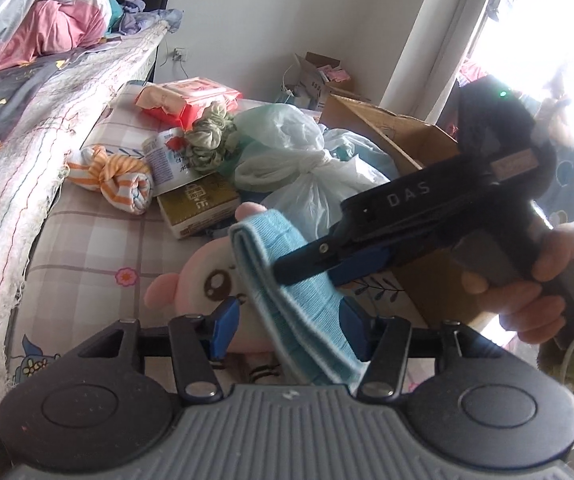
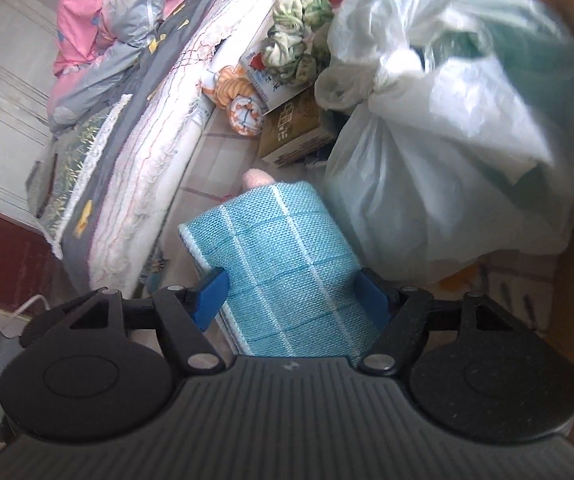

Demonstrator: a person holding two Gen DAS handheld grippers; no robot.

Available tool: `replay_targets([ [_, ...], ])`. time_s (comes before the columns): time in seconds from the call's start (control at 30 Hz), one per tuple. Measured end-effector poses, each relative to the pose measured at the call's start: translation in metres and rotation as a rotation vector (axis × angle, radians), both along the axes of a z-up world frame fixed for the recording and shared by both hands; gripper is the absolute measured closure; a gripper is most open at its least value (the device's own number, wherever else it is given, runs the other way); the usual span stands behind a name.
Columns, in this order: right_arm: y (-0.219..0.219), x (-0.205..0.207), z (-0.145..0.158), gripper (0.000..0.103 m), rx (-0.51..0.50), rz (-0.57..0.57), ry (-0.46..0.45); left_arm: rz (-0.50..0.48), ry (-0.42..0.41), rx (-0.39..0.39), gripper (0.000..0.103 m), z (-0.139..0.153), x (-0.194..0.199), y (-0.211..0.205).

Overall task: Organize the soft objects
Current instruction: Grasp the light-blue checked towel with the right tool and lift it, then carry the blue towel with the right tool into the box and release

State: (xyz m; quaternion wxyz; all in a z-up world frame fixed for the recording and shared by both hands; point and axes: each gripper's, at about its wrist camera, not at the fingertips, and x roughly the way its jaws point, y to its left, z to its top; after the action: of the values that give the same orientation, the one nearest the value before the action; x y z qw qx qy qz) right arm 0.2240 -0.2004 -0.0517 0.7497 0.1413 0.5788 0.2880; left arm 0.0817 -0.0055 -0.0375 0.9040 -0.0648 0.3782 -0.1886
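Both hand-held grippers share a folded blue cloth (image 2: 287,268): the right hand-held gripper (image 2: 291,296) clamps its sides, the left hand-held gripper (image 1: 287,320) straddles its hanging end without clearly pinching it, likely for folding.

I see a checked sheet (image 1: 99,240) spread low beside the bed. On it lie a striped orange-and-white rolled cloth (image 1: 123,184), a gold carton (image 1: 203,204), a knotted white plastic bag (image 1: 307,172), a pink plush toy (image 1: 203,280) and a cardboard box (image 1: 399,132).
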Motion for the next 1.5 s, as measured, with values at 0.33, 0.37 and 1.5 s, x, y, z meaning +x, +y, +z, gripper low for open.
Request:
replay_targets([
  [0.33, 0.002, -0.015, 0.001, 0.082, 0.086, -0.024, -0.007, 0.020, -0.035, 0.076, 0.047, 0.004, -0.003, -0.007],
  [0.37, 0.001, -0.017, 0.002, 0.086, 0.082, -0.026, -0.015, 0.021, -0.041, 0.080, 0.047, 0.005, -0.005, -0.008],
  [1.5, -0.159, -0.075, 0.108, 0.091, 0.386, -0.275, -0.289, -0.241, -0.284, 0.041, 0.044, 0.092, 0.013, -0.132],
])
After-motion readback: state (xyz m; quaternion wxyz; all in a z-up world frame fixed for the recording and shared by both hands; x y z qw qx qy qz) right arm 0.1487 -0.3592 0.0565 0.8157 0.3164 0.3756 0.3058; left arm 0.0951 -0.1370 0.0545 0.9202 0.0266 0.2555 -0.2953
